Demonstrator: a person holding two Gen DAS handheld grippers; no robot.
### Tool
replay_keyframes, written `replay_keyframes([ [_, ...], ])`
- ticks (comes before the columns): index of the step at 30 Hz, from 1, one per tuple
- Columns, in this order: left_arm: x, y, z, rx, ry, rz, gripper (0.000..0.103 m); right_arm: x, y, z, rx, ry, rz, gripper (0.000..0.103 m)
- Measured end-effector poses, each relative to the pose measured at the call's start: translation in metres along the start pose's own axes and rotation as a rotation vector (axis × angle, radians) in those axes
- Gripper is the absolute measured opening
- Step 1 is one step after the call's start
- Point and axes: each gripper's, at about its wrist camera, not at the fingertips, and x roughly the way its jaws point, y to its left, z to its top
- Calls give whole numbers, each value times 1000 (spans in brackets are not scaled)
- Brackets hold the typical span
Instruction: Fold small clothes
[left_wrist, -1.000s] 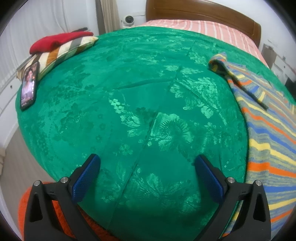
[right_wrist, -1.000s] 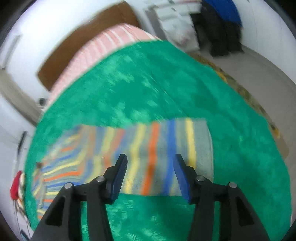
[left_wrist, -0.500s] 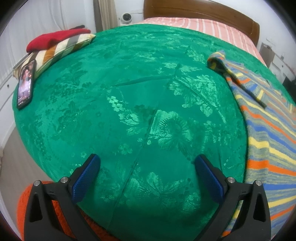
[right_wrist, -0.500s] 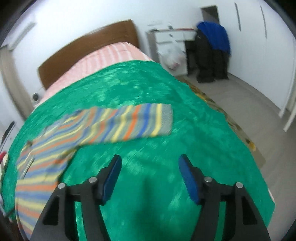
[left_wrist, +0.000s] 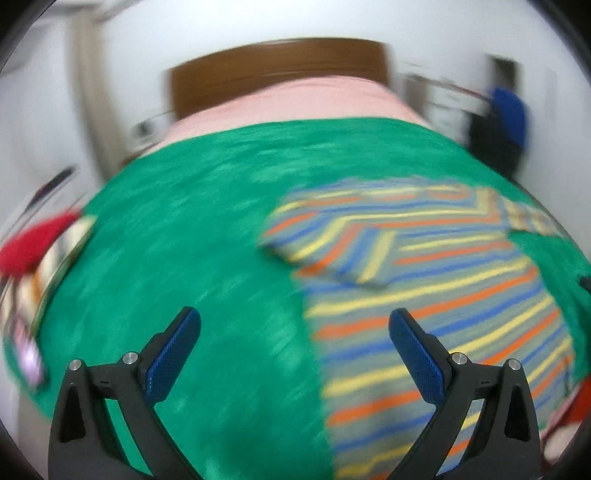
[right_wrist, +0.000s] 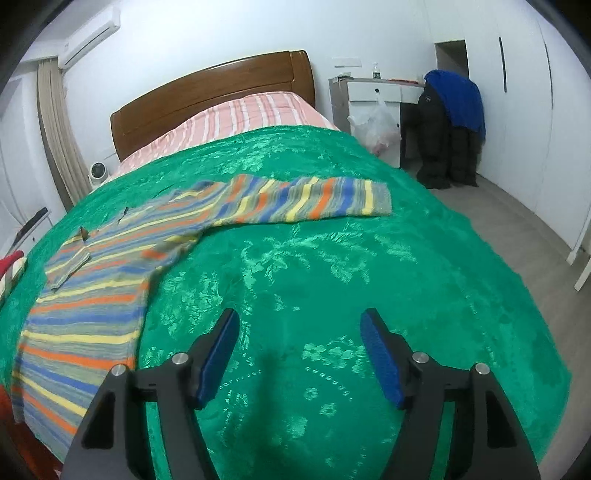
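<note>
You have no text, label, brand, number or sign to read in either wrist view. The left wrist view is motion-blurred throughout, and the right wrist view is sharp yet shows no lettering on any surface.

White walls, grey floor — wooden headboard, white desk beside the bed.

the left gripper has its blue-padded fingers spread wide with nothing between them. the right gripper likewise holds its fingers well apart, gripping nothing.
</note>
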Motion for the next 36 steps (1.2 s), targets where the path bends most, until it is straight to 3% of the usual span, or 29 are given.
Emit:
replay_keyframes([
  [3, 38, -39, 23, 159, 46, -91, 102, 4, 1, -4, 5, 18, 13, 68],
  [4, 59, -55, 28, 227, 78, -78, 101, 4, 1, -4, 6, 15, 14, 68],
  [6, 100, -71, 32, 281, 150, -48, 87, 1, 0, -5, 15, 4, 18, 68],
  [9, 150, -71, 29, 246, 265, 5, 77, -2, -4, -5, 35, -7, 23, 69],
  [10, 164, -67, 25, 209, 290, -11, 76, -3, -6, -4, 42, -11, 24, 69],
  [11, 166, -63, 23, 178, 274, -34, 67, -4, -8, -4, 51, -14, 25, 69],
  [12, 164, -61, 22, 157, 255, -57, 33, -5, -11, -4, 64, -16, 24, 70],
  [13, 162, -60, 24, 156, 256, -66, 9, -5, -13, -4, 76, -17, 23, 70],
  [14, 158, -57, 28, 152, 256, -61, 3, -4, -15, -4, 87, -15, 23, 70],
  [17, 129, -4, 48, -40, 161, -64, 3, -2, -18, -3, 108, -13, 25, 70],
  [20, 99, 93, 61, -374, 64, -32, 3, -3, -16, -3, 96, -17, 27, 70],
  [22, 91, 167, 51, -590, 39, 46, 3, -3, -13, -2, 81, -21, 29, 70],
  [24, 96, 215, 31, -726, 67, 114, 3, -2, -9, -3, 65, -15, 31, 70],
  [28, 114, 255, -12, -826, 160, 180, 2, 4, 1, -5, 28, 8, 34, 70],
  [36, 139, 261, -44, -850, 212, 229, 2, 11, 8, -9, -11, 33, 15, 70],
])
